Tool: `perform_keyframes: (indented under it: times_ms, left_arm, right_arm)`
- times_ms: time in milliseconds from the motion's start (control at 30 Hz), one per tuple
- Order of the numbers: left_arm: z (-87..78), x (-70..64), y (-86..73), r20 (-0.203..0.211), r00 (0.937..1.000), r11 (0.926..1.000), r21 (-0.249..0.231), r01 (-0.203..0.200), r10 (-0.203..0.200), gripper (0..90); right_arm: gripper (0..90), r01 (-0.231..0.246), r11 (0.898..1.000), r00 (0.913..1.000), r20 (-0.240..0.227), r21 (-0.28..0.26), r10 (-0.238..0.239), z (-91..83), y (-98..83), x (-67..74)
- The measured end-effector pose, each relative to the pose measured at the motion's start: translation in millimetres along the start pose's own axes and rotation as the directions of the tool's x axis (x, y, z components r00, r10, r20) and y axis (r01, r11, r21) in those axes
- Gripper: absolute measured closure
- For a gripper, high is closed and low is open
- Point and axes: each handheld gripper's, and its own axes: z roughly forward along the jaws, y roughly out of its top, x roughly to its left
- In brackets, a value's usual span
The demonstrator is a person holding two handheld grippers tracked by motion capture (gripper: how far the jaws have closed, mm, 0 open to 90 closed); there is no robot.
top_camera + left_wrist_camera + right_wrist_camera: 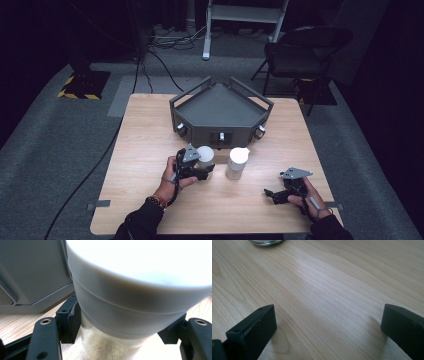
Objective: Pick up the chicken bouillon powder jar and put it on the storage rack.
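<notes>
A jar (205,155) with a wide white lid stands on the wooden table (150,200) in front of the grey tray. My left gripper (207,172) is shut on it. In the left gripper view the jar (130,302) is close up, and the black pads (71,325) press its clear body just under the lid; something pale and grainy is inside. A second white-lidded jar (236,162) stands free just to the right. My right gripper (271,194) rests low near the table's front right, open, with bare wood between its jaws (327,327).
A grey angular tray (200,131) with handles sits at the table's far middle, directly behind the jars. A glass rim (265,242) peeks in at the top of the right gripper view. Beyond the table are a chair (300,55) and floor cables.
</notes>
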Motion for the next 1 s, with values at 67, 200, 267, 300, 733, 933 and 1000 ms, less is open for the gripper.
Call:
perform_keyframes:
  times_ms: [67, 200, 267, 300, 733, 933, 1000]
  left_arm:
    - [-0.1, -2.2, 1.2, -0.006, 1.0000, 1.0000, 0.003, -0.008, 0.008, 31.4]
    - [-1.0, -4.5, 3.4, -0.012, 0.9998, 0.9998, 0.009, -0.017, 0.017, 31.5]
    - [-2.5, -5.0, 3.6, -0.015, 0.9998, 0.9999, 0.001, -0.013, 0.013, 31.6]
    - [-3.5, -5.0, 4.4, -0.014, 0.9998, 0.9999, -0.002, -0.011, 0.011, 31.7]
    - [-23.0, -12.5, 24.0, -0.044, 0.9983, 0.9991, -0.018, -0.038, 0.038, 32.0]
    - [-27.1, -15.3, 31.5, -0.064, 0.9975, 0.9992, -0.020, -0.033, 0.032, 32.1]
    - [-29.0, -15.9, 33.6, -0.069, 0.9972, 0.9991, -0.027, -0.032, 0.030, 32.1]
  right_arm:
    - [0.0, 0.000, 1.000, 1.0000, 0.000, 0.000, 0.000, 0.0, 0.0, -0.1]
    - [0.0, 0.000, 1.000, 1.0000, 0.000, 0.000, 0.000, 0.0, 0.0, -0.1]
    - [0.0, 0.000, 1.000, 1.0000, 0.000, 0.000, 0.000, 0.0, 0.0, -0.1]
    - [0.0, 0.000, 1.000, 1.0000, 0.000, 0.000, 0.000, 0.0, 0.0, -0.1]
    - [0.0, 0.000, 1.000, 1.0000, 0.000, 0.000, 0.000, 0.0, 0.1, -0.1]
    - [0.0, 0.000, 1.000, 1.0000, 0.000, 0.000, 0.000, 0.0, 0.1, -0.1]
    - [0.0, 0.000, 1.000, 1.0000, 0.000, 0.000, 0.000, 0.0, 0.0, -0.1]
